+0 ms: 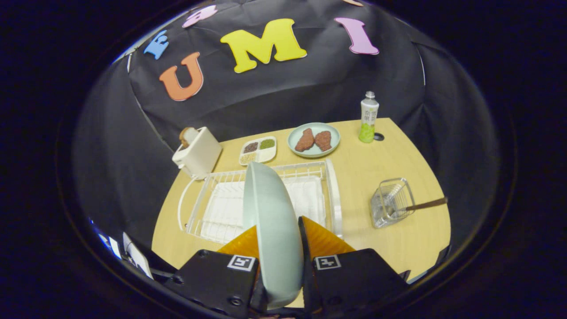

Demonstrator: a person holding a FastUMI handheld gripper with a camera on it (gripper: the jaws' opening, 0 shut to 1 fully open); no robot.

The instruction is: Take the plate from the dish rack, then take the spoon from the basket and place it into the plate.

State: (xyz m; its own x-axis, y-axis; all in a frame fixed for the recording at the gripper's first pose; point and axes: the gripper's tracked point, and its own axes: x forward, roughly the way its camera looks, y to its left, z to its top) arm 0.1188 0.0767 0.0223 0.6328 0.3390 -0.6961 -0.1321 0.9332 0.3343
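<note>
A pale green plate [271, 221] stands on edge between my two fingers, and my gripper [278, 230] is shut on its near rim. The plate is held above the white wire dish rack [334, 195], which lies just beyond the fingers with a white mat inside it. To the right of the rack stands a clear wire basket [390, 204] on the wooden table [398, 159]. A spoon with a brown handle [425, 204] leans in the basket, its handle sticking out to the right.
Beyond the rack stand a white toaster [199, 153] with bread in it, a small divided tray [258, 149] of grains, a pale plate [313, 140] with two brown pieces of food, and a green and white bottle [368, 118]. A small dark hole [378, 137] lies by the bottle.
</note>
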